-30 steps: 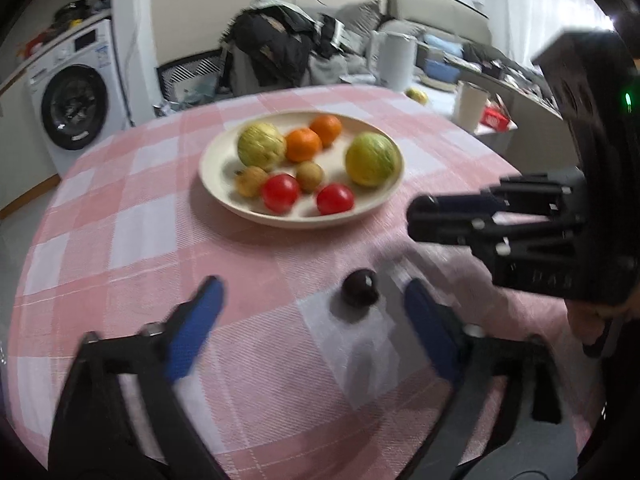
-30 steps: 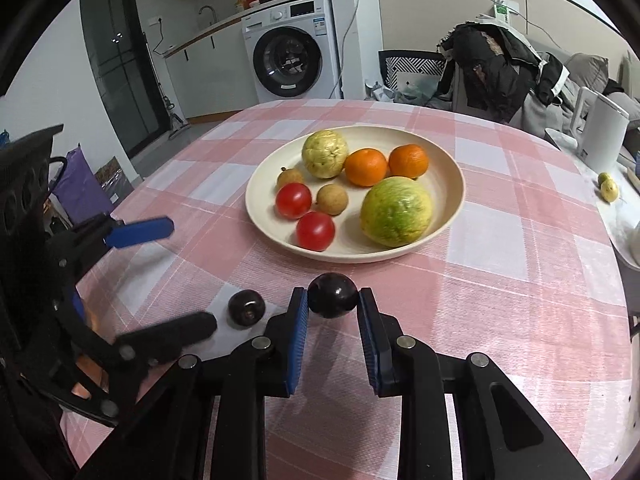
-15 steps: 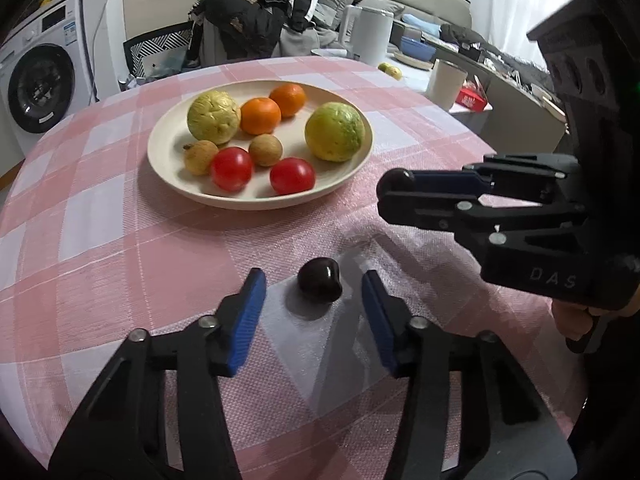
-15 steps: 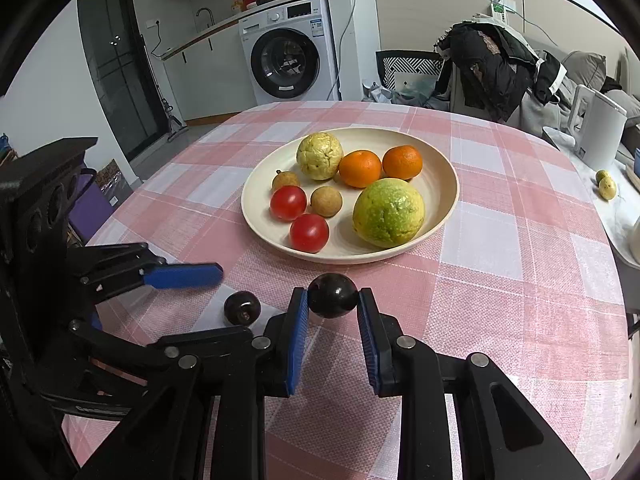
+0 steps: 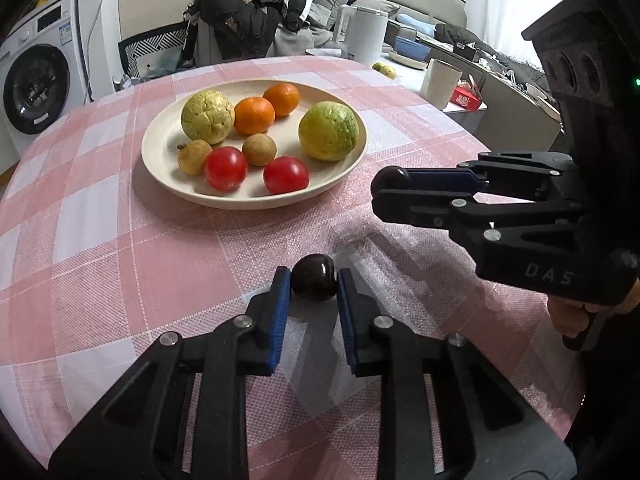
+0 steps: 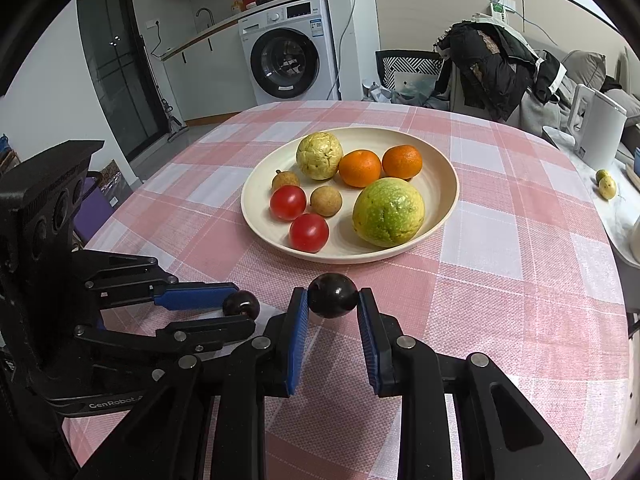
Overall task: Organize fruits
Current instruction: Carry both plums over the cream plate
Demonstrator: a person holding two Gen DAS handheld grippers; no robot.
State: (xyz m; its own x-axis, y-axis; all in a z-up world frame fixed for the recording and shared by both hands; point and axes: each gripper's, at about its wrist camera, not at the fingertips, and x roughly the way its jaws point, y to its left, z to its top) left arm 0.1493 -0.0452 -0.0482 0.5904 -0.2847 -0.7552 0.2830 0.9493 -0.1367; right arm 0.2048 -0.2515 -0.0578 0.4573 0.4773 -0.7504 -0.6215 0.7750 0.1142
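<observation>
**Visitor:** What are the two hands doing right now?

**Onlooker:** Each hand holds black tongs with blue pads. The left tongs (image 5: 313, 282) have just been closing, and a small dark glossy round fruit (image 5: 313, 282) now sits pinched between their pads, resting on the round counter (image 5: 120, 248) with its pink and white checked cloth. The right tongs (image 6: 333, 295) are clamped on a second dark round fruit (image 6: 333, 295), held just above the cloth.

**Visitor:** Where should the fruits go?

**Onlooker:** Most likely onto the wide cream-coloured plate (image 6: 448, 200), just beyond both tongs. It already holds two red tomatoes, two small brown longans, two oranges, a pale yellow wrinkled fruit and a large green guava.

**Visitor:** How would you do this lift well?

**Onlooker:** I would raise the left fruit straight up before moving forward, since it is smooth and round and could squirt out of the pads. I would clear the plate's rim, aim for the bare front patch near the tomatoes, and lower close before letting go so nothing rolls.
</observation>
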